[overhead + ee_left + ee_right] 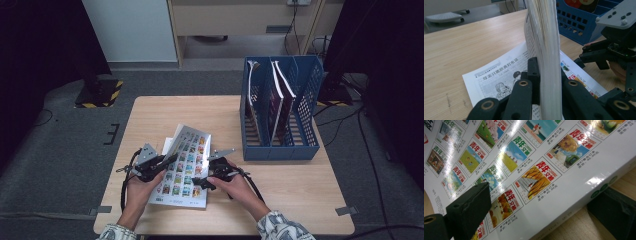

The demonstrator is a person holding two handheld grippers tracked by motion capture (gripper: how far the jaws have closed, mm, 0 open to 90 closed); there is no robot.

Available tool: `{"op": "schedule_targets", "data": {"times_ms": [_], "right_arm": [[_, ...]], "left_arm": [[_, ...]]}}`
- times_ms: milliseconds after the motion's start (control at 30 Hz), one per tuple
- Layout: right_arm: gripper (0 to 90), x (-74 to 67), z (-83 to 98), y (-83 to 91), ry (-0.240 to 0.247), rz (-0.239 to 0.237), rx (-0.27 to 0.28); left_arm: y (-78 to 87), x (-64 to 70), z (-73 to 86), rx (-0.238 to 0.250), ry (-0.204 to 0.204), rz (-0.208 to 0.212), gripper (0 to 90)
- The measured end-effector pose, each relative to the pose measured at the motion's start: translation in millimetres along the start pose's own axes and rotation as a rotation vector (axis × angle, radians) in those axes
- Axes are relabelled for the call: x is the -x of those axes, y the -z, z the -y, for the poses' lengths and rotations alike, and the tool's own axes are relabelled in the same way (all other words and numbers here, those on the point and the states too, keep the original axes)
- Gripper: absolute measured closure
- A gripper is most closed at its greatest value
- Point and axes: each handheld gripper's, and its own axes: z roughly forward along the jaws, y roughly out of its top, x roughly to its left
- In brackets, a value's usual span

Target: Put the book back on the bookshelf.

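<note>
Roughly halfway, by the look of it. Toward the front edge of the counter (150, 115), left of its middle: left tool (169, 159), held in a hand, pressed tight on a thick sheaf of pages (546, 37). Holds that sheaf lifted off the rest and standing nearly upright, with a printed inner page (499, 80) laid bare and flat underneath.

Just right of that: magazine (187, 172) itself, lying near the front edge at about the middle, set at a slight angle, glossy cover of small coloured pictures facing up.

At its right-hand side: right tool (545, 197), jaws spread, one just above the cover, the other down by the counter beside the spine, with the thick edge between them. No clear pinch to be made out yet.

Farther right, toward the far right corner: blue file rack (280, 150), well apart from the magazine, with a few magazines (277, 100) already standing in its slots and room left beside them.

Done, judging from this: magazine gripped on one side and partly raised. Left to do, most likely: close the right tool on the spine edge, lift the whole magazine clear, carry it across to the rack and slide it upright into a free slot.
</note>
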Motion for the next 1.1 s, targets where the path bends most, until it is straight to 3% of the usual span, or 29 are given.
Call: {"op": "schedule_targets", "data": {"times_ms": [133, 267, 367, 467, 567, 633, 700, 733, 867, 1100], "right_arm": [[5.3, 0.0, 0.3, -0.8, 0.007, 0.003, 0.000], [5.7, 0.4, 0.4, -0.7, 0.007, 0.005, 0.001], [5.6, 0.1, 0.5, -0.6, 0.015, 0.010, -0.001], [5.7, -0.3, 0.6, -0.5, 0.018, 0.015, -0.005], [5.6, -0.4, 0.7, -0.4, 0.028, 0.029, -0.004], [5.6, -0.4, 0.7, -0.4, 0.029, 0.030, -0.004], [5.7, -0.3, 0.7, -0.3, 0.027, 0.028, -0.004], [5.9, 0.6, 0.7, 0.0, 0.025, 0.023, -0.003], [6.8, 0.1, 0.8, 0.1, 0.020, 0.031, 0.000], [8.4, -0.5, 0.8, 0.1, 0.020, 0.043, 0.002]], "left_arm": [[-4.7, -7.8, 6.2, -0.020, 0.055, -0.007, 81.5], [-12.3, -16.7, 13.8, -0.069, 0.087, -0.028, 79.8], [-21.1, -19.8, 19.0, -0.134, 0.062, -0.072, 76.5], [-26.3, -23.7, 22.4, -0.180, 0.068, -0.105, 68.4], [-26.7, -31.5, 26.4, -0.192, 0.091, -0.148, 59.0], [-22.8, -36.8, 26.8, -0.204, 0.099, -0.219, 49.3], [-15.0, -42.3, 26.3, -0.163, 0.100, -0.234, 46.2], [-10.9, -43.5, 25.7, -0.160, 0.106, -0.261, 44.4], [-6.4, -43.6, 29.3, -0.192, 0.079, -0.258, 45.2], [-20.4, -40.3, 37.6, -0.261, 0.077, -0.229, 34.7]]}}
